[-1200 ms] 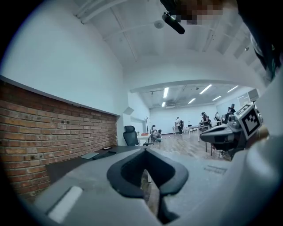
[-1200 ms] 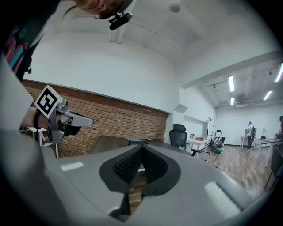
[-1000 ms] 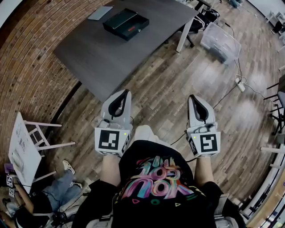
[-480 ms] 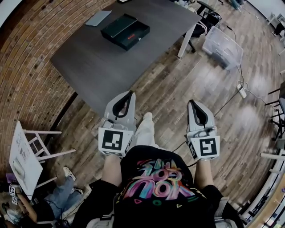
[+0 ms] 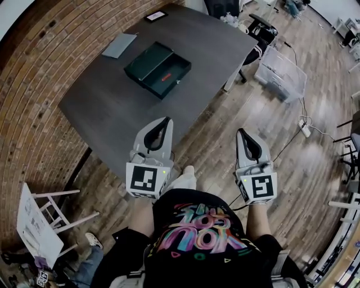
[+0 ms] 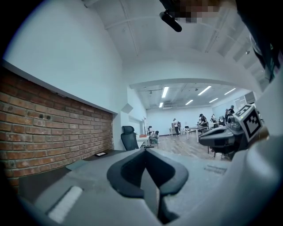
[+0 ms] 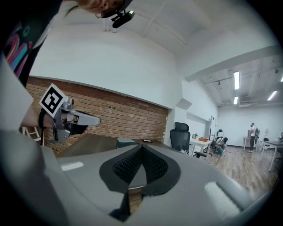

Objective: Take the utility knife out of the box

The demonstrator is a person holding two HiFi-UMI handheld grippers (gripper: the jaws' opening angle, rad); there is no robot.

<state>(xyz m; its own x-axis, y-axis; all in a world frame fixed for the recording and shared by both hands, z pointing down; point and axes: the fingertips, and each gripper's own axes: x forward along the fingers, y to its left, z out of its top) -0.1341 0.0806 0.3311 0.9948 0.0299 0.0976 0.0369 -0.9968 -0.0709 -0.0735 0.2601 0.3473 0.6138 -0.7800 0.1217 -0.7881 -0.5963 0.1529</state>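
Observation:
In the head view a dark open box (image 5: 157, 68) lies on the grey table (image 5: 112, 107), its lid folded out to the left. A small red thing (image 5: 165, 77), perhaps the utility knife, lies in its right half. My left gripper (image 5: 167, 120) hangs over the table's near edge, well short of the box, with its jaws shut and empty. My right gripper (image 5: 241, 131) is level with it over the wooden floor, right of the table, also shut and empty. The left gripper view shows shut jaws (image 6: 145, 149) above the tabletop. The right gripper view shows shut jaws (image 7: 141, 146) too.
A grey flat pad (image 5: 118, 45) and a small dark device (image 5: 156, 16) lie on the table beyond the box. A brick wall (image 5: 34, 84) runs along the left. On the floor are a clear plastic bin (image 5: 281, 64), an office chair (image 5: 261, 25), a power strip (image 5: 304, 129) and a white stand (image 5: 48, 216).
Both grippers have travelled forward toward the table, side by side and still shut. The table and box have slid down the head view and look closer.

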